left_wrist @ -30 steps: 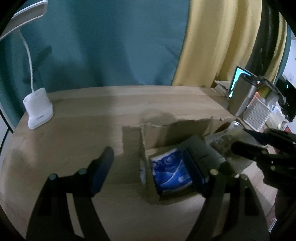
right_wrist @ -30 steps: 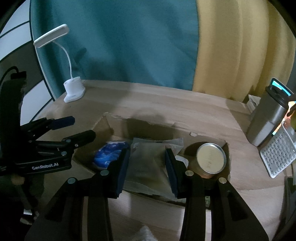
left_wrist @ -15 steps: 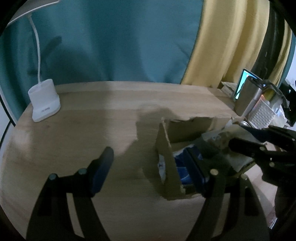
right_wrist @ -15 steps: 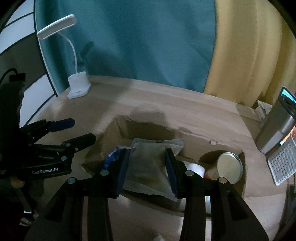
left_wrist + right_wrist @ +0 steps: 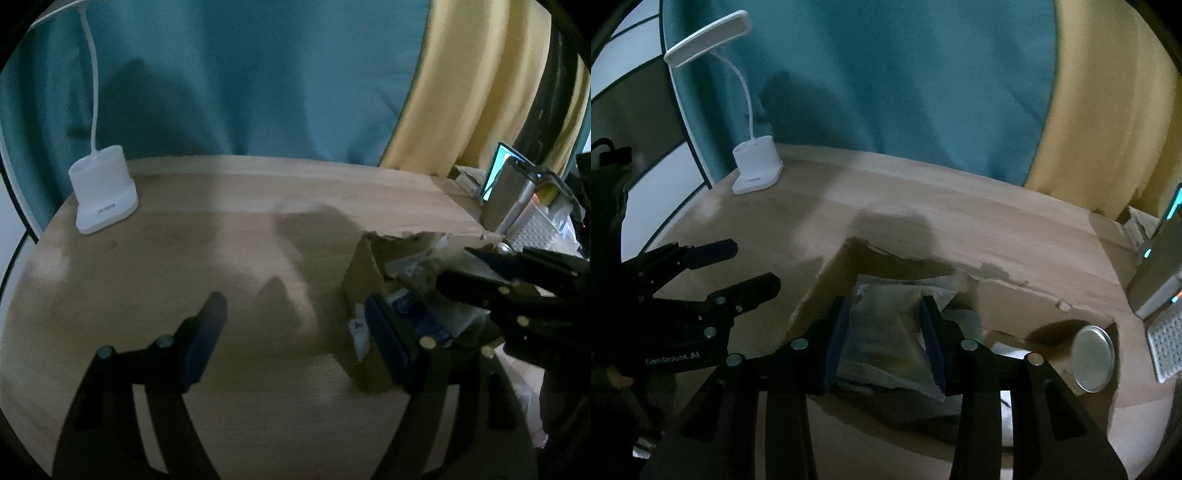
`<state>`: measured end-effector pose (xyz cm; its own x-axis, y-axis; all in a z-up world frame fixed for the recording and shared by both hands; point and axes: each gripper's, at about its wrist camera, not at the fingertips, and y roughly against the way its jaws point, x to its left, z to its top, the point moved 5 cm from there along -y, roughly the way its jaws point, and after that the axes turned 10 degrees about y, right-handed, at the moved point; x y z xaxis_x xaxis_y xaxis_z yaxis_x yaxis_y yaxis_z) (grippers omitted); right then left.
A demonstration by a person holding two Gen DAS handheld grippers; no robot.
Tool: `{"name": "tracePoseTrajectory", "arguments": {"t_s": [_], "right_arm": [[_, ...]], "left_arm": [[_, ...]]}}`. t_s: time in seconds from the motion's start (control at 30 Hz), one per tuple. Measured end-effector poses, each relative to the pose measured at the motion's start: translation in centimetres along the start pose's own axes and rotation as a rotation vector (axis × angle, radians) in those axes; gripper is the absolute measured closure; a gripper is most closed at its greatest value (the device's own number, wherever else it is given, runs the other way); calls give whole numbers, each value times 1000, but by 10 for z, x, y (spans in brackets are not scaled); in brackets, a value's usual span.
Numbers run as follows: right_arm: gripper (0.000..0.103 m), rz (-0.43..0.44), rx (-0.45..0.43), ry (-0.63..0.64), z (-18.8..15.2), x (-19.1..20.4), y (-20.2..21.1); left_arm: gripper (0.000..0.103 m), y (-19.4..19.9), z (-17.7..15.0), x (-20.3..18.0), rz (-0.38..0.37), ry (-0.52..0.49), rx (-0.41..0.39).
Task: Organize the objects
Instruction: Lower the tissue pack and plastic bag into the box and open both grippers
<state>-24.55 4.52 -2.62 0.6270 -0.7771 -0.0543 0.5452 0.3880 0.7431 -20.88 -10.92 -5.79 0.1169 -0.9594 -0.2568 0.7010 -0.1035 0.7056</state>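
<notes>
My right gripper (image 5: 884,325) is shut on a clear plastic packet (image 5: 890,332) and holds it over the open cardboard box (image 5: 827,280). A round silver tin (image 5: 1093,363) lies in the box's right part. My left gripper (image 5: 295,332) is open and empty over the wooden table, with its right finger (image 5: 384,339) at the box's left wall (image 5: 364,273). A blue and white pack (image 5: 417,321) shows inside the box. The right gripper also shows in the left wrist view (image 5: 480,273).
A white desk lamp (image 5: 103,192) stands at the table's back left and also shows in the right wrist view (image 5: 757,170). A steel tumbler (image 5: 508,199) and a white perforated basket (image 5: 535,232) stand at the back right. Teal and yellow curtains hang behind.
Both grippers have risen and drawn back to the left. The right one has lifted the packet higher over the box. The left one stays open.
</notes>
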Motion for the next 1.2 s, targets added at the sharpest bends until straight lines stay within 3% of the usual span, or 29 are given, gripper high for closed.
{"name": "tracePoseTrajectory", "arguments": {"t_s": [0.73, 0.87, 0.97, 1.2], "right_arm": [[60, 14, 58, -50, -5, 1, -34], [53, 23, 52, -70, -8, 0, -29], [34, 17, 34, -75, -8, 1, -22], [34, -17, 14, -87, -13, 7, -6]], "left_arm": [[25, -2, -5, 14, 3, 19, 19], [25, 4, -8, 10, 1, 15, 13], [25, 7, -10, 10, 2, 10, 10], [25, 18, -15, 5, -5, -5, -2]]}}
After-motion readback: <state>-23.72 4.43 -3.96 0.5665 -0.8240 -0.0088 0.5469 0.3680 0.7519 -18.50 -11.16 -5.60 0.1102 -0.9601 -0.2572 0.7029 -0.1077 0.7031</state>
